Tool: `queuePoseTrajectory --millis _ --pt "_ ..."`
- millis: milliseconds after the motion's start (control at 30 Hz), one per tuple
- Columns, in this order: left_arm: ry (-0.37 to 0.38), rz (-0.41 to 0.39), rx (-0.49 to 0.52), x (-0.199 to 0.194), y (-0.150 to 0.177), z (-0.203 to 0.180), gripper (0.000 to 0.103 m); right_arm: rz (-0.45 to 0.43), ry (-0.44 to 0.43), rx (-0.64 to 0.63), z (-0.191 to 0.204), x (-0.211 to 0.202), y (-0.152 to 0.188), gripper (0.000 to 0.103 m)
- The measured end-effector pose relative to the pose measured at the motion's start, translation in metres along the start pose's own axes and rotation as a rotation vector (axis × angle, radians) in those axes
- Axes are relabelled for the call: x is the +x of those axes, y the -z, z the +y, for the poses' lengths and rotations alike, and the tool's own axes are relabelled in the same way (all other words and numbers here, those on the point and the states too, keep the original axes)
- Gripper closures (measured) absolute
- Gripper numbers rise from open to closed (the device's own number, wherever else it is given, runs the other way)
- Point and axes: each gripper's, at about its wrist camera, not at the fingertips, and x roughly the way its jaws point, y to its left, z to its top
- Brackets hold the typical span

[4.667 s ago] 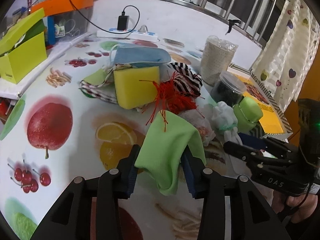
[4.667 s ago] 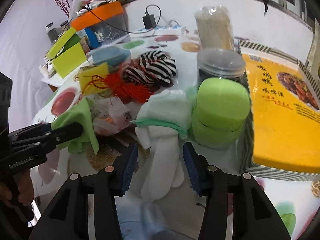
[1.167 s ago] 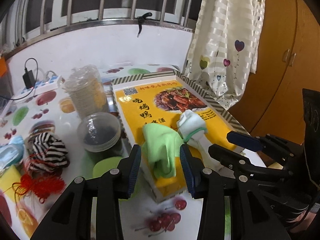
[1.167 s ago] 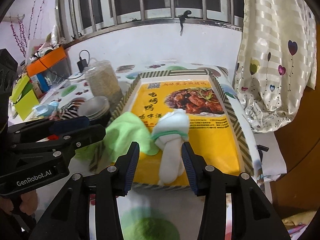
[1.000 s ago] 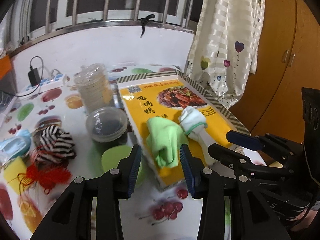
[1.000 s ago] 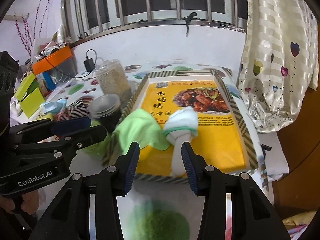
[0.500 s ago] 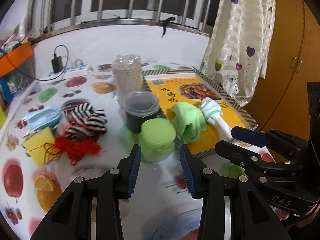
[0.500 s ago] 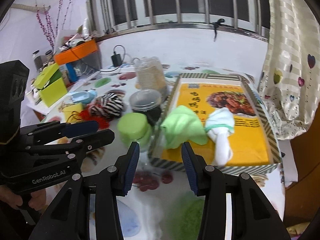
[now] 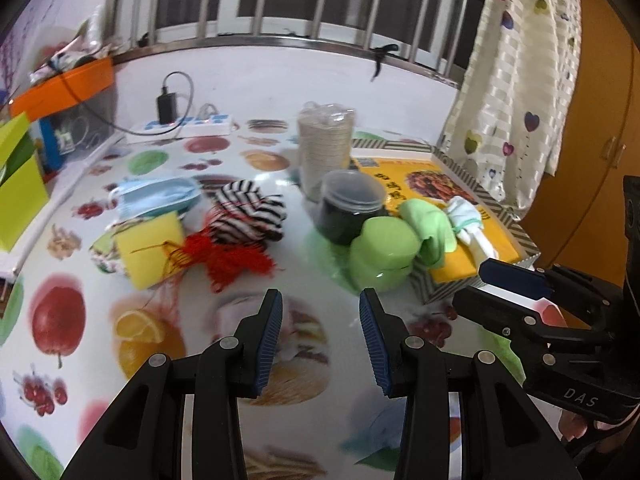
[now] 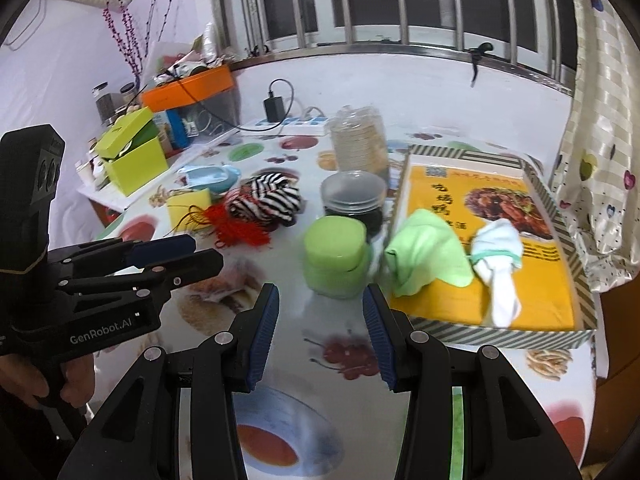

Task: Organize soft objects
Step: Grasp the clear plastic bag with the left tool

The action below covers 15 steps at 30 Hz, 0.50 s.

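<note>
A green cloth [image 10: 426, 258] and a white sock [image 10: 498, 262] lie on the yellow box lid [image 10: 532, 300] at the right; both also show in the left wrist view, the cloth [image 9: 428, 226] and the sock [image 9: 468, 226]. A striped black-and-white cloth [image 9: 250, 216], a red tassel [image 9: 232, 258], a yellow sponge [image 9: 150, 248] and a blue face mask [image 9: 158, 198] lie left of centre. My left gripper [image 9: 320, 324] is open and empty above the table. My right gripper [image 10: 320, 320] is open and empty, near the green jar [image 10: 336, 256].
A dark lidded tub [image 9: 350, 210] and a tall clear container [image 9: 326, 152] stand behind the green jar [image 9: 384, 254]. A lime box [image 10: 132, 156], an orange bin [image 10: 188, 88] and a power strip [image 9: 188, 124] line the back left. The curtain [image 10: 600, 160] hangs at the right.
Both grippers let go of the green cloth and the white sock on the yellow box, then pulled back and swung left. The pile on the left has come into view.
</note>
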Motion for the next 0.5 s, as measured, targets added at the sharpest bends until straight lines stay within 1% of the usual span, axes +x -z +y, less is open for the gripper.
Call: queuePoseTrajectory --millis 367,500 --pt "-0.052 0.026 -0.061 -0.002 0.016 0.034 0.064 0.027 -0.051 -0.033 0.021 0.016 0.0 0.058" --pt "-0.06 0.039 -0.077 0.002 0.02 0.043 0.064 0.04 -0.067 -0.04 0.026 0.022 0.0 0.058"
